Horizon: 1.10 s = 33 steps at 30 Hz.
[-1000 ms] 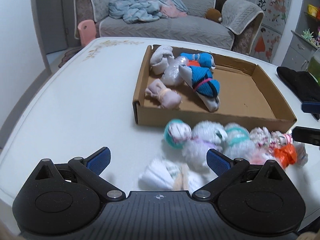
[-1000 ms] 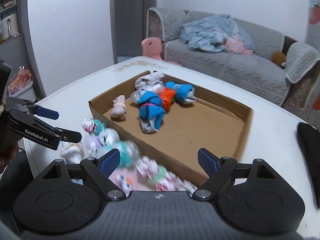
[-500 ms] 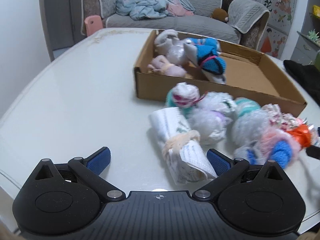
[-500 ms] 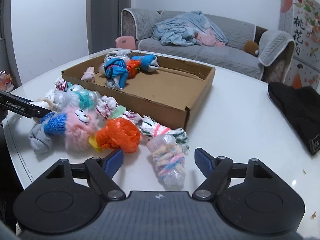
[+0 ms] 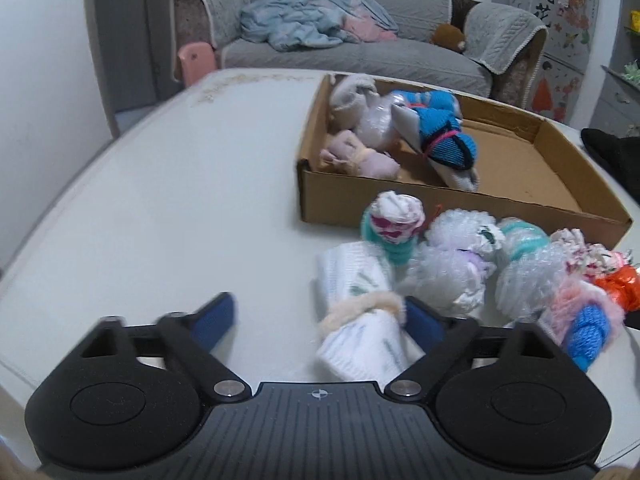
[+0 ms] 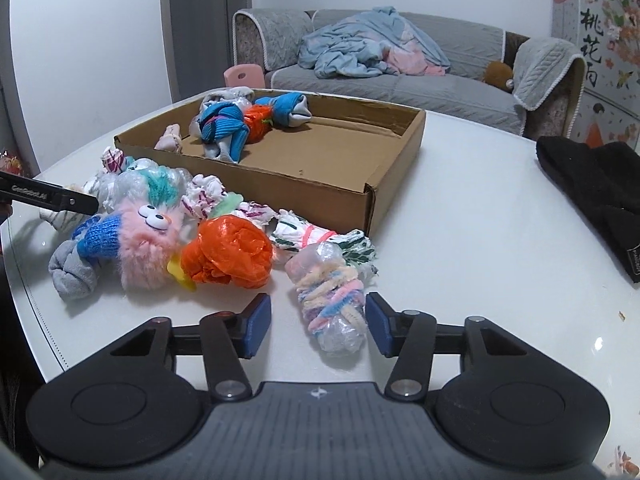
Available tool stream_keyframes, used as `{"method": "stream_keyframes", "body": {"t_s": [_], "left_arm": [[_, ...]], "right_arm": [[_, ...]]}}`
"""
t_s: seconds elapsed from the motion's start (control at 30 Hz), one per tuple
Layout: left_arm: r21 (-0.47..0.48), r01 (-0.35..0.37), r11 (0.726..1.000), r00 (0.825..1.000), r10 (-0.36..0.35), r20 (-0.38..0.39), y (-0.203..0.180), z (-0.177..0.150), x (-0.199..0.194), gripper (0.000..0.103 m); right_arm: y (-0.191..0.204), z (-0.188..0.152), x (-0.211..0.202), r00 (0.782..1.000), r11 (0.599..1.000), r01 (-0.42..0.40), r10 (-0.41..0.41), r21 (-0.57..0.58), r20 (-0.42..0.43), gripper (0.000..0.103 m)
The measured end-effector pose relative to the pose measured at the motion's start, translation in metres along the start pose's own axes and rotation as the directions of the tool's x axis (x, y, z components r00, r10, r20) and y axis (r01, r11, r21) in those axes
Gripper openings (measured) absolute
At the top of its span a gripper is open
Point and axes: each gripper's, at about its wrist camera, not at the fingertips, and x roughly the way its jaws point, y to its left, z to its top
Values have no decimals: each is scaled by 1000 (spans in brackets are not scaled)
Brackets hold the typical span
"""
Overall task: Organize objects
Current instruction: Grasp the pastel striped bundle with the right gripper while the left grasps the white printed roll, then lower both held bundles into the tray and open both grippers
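Two hand-held grippers hang low over a white table (image 6: 460, 216), each with a rolled bundle between its blue pads. The left gripper (image 5: 318, 318) has just been closing; its jaws are still fairly wide, with a white roll tied with a cream fuzzy band (image 5: 362, 320) lying between them, hard against the right-hand pad and well clear of the other, so nothing is gripped. The right gripper (image 6: 318, 324) has also just been closing, now to a narrower gap around a clear-wrapped roll bound in pastel yarn (image 6: 330, 300); a sliver of table shows on either side of the roll, so the pads do not press on it.

Ahead of the left gripper and slightly to its right sits a heap of loose bundles, among them a teal and white ball (image 5: 394, 226) and a fluffy white one (image 5: 452, 264). Beyond the heap stands an open cardboard tray (image 5: 472, 204) holding a blue knitted bundle (image 5: 440, 132) and a pale pink one (image 5: 356, 158).

Ahead-left of the right gripper lie an orange plastic bundle (image 6: 228, 252) and a pink furry toy with googly eyes (image 6: 144, 240). A black cloth (image 6: 596, 184) rests far off to its right.
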Motion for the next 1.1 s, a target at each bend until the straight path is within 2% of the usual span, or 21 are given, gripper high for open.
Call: {"method": "stream_keyframes", "body": {"t_s": [0.07,0.1,0.13,0.17,0.47,0.67,0.87,0.97,1.03,1.1], "left_arm": [[28,-19,999,1000,19,11,-3,-2,-1,74],[39,-20,999,1000,20,22,-4,-3,-2,66],[37,-12,999,1000,11,29,-3,-4,-4,52],[41,-13,999,999,12,33,-2,-4,-5,46],[79,-31,996,998,26,61,11,0,-20,45],[127,-36,991,992,21,121,21,35,-45,45],[205,36,978,983,-71,167,14,96,-58,45],[262,69,963,980,-114,160,0,125,-51,45],[283,134,950,977,-174,121,-11,141,-38,45],[272,224,936,966,-250,64,-21,153,-20,45]], "right_arm": [[-3,0,-1,1000,1000,8,-8,11,3,33],[-4,-1,-3,1000,1000,12,-12,17,4,28],[-6,-1,-3,1000,1000,10,-10,22,6,27],[-7,-2,-4,1000,1000,8,-8,28,8,26],[-11,0,-21,999,998,-14,12,53,30,25],[-9,30,-45,995,999,-28,25,31,97,25],[5,84,-50,982,995,-90,96,-43,160,25],[16,110,-39,976,988,-129,142,-89,163,25],[24,124,-28,973,981,-159,175,-112,149,25],[31,136,-13,969,973,-198,213,-122,127,25]]}}
